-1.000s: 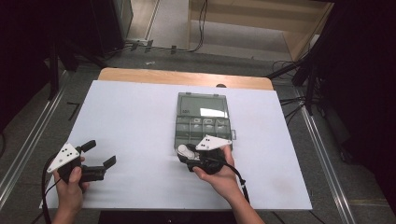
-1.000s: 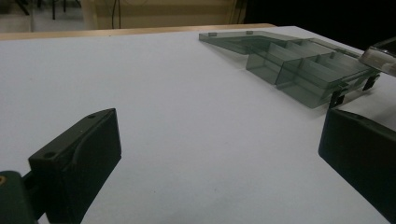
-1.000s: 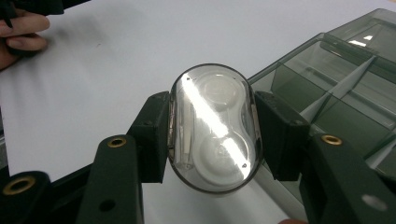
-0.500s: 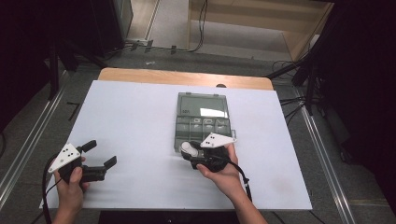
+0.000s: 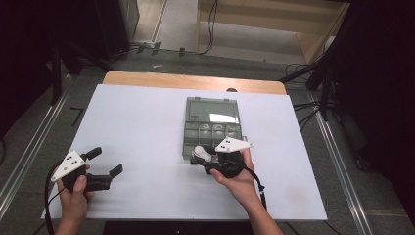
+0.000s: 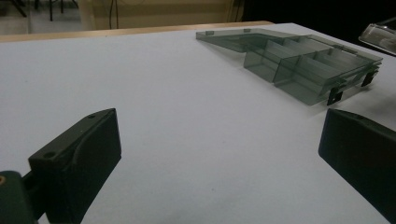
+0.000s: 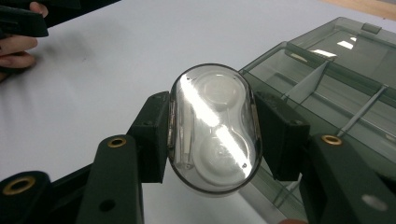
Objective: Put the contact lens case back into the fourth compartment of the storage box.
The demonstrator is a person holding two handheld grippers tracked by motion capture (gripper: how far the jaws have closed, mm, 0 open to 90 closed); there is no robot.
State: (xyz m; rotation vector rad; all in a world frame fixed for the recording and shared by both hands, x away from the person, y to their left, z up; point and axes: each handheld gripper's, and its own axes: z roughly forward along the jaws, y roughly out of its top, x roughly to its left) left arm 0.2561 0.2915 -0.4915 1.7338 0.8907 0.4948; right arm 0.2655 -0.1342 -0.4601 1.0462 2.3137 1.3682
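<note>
right gripper (image 7: 212, 135) clamped on the clear oval case (image 7: 214, 127) at the organizer box's (image 5: 213, 113) near edge, next it drops into a compartment; left gripper (image 5: 105, 164) wide open, idle near the table's (image 5: 147, 122) left corner

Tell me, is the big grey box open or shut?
Open. The grey box has its lid laid back flat on the table, and its compartments show bare from above.
</note>
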